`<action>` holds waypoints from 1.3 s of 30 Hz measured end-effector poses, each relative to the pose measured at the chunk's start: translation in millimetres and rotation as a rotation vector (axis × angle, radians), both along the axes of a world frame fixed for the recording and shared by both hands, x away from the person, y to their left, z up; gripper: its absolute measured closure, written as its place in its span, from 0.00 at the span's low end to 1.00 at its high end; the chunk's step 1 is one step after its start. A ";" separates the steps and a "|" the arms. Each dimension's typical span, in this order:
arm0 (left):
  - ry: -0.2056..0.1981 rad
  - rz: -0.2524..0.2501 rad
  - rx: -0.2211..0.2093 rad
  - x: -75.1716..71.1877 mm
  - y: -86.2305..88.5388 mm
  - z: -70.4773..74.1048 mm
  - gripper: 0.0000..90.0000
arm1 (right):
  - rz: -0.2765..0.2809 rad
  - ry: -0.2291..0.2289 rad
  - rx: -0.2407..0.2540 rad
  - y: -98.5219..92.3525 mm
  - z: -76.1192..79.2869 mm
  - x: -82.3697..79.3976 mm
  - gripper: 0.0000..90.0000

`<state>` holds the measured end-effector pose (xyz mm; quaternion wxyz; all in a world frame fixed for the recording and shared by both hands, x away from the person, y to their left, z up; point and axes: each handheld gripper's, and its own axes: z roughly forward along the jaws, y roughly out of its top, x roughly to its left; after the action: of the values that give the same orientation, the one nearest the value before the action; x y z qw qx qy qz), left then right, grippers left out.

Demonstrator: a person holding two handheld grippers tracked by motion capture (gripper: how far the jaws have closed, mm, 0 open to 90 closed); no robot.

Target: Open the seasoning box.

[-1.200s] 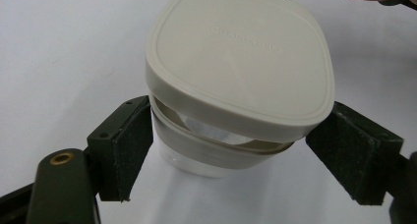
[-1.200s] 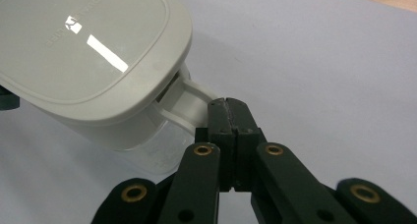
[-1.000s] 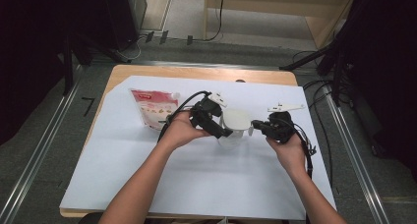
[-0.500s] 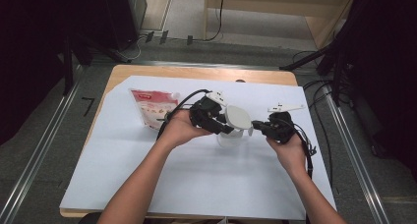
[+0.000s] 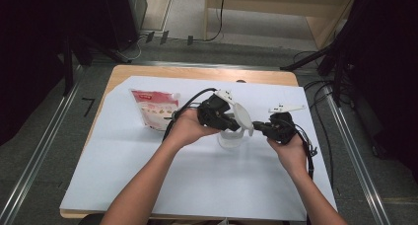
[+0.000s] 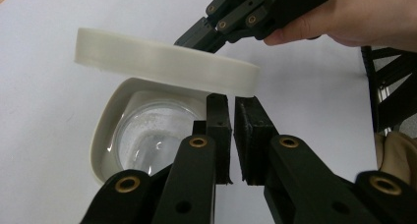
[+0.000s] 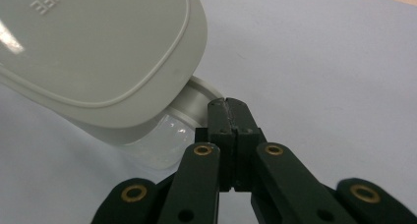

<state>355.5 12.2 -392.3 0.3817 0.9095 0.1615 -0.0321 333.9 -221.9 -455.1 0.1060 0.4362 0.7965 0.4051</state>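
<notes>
A clear container [image 5: 229, 138] with a white collar [image 6: 105, 135] stands mid-table. Its white lid [image 5: 241, 117] hangs tilted just above the container's mouth [image 6: 142, 135]. My left gripper [image 5: 240, 125] comes in from the left; its jaws have just been closing and now pinch the lid's near edge [image 6: 241, 84], with a thin gap left between the pads [image 6: 219, 130]. My right gripper [image 5: 257, 127] comes from the right, shut, its tips [image 7: 228, 105] against the container's collar [image 7: 196, 98] under the lid [image 7: 98, 47]. I cannot tell whether it pinches the collar.
A red and white food pouch [image 5: 155, 109] lies flat to the left of the container. A white sheet [image 5: 197, 185] covers the wooden table. Cables trail from both grippers, and metal rails run along the floor on both sides.
The left gripper's jaws have closed on the lid's edge, and the lid has tipped up off the container. The right hand has stayed where it was.
</notes>
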 end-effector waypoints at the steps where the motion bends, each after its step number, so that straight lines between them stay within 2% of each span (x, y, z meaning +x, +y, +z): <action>1: 0.016 -0.003 -0.001 0.7 -1.4 0.4 0.95 | 0.001 -0.002 0.002 -0.4 -0.4 0.4 1.00; 4: 0.055 -0.003 -0.003 1.8 -5.5 -0.4 0.95 | 0.000 0.002 0.006 -0.7 -1.1 -0.1 1.00; 8: 0.063 0.004 0.006 4.3 -7.7 1.0 0.96 | 0.004 0.015 0.015 -2.8 -2.4 -1.3 1.00; 10: 0.066 0.016 -0.006 6.3 -7.9 2.7 0.96 | 0.000 0.020 0.023 -3.5 -2.7 -1.9 1.00; 21: 0.058 0.004 0.018 9.7 -19.9 9.4 0.96 | -0.002 0.028 0.037 -5.2 -3.2 -3.5 1.00; 25: 0.068 -0.003 0.025 11.8 -25.8 9.4 0.96 | -0.002 0.025 0.040 -5.3 -3.7 -4.2 1.00; 31: 0.087 0.015 0.028 15.8 -32.4 6.7 0.96 | -0.002 0.026 0.038 -5.3 -4.0 -5.1 1.00; 39: 0.109 0.025 0.026 18.4 -26.5 7.4 0.91 | 0.008 0.028 0.054 -7.8 -3.2 -6.1 1.00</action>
<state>373.9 -14.2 -384.9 0.3609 0.9091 0.1939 -0.0750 327.8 -229.7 -458.4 0.0814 0.4415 0.7883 0.4209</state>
